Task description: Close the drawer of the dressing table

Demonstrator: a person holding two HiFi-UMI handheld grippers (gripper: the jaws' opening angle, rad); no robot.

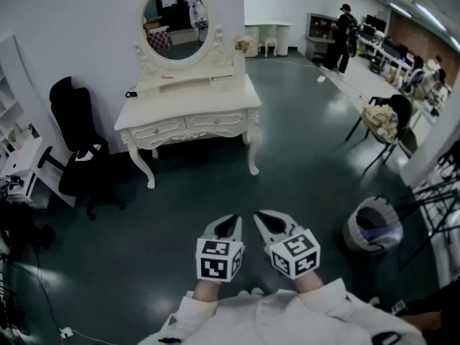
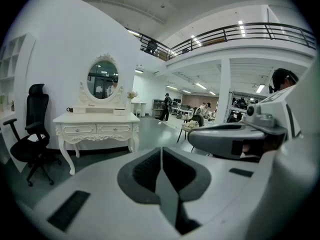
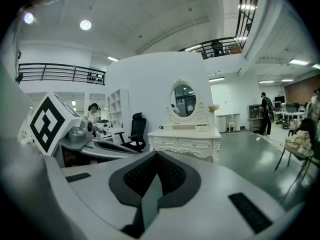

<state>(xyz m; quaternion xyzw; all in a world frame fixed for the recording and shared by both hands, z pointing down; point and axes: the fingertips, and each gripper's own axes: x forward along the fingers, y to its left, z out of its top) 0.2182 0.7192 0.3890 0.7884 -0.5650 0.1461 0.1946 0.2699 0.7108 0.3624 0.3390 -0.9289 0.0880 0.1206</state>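
White dresser [image 1: 190, 106] stood far, untouched.
Left gripper [image 1: 229, 225] and right gripper [image 1: 270, 222] were pressed together, empty; closing not started.

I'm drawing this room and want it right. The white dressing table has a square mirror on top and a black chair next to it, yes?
Not quite. The mirror is oval, not square, as the head view shows. The rest is right: it stands on top of the white dressing table, and a black chair is next to it.
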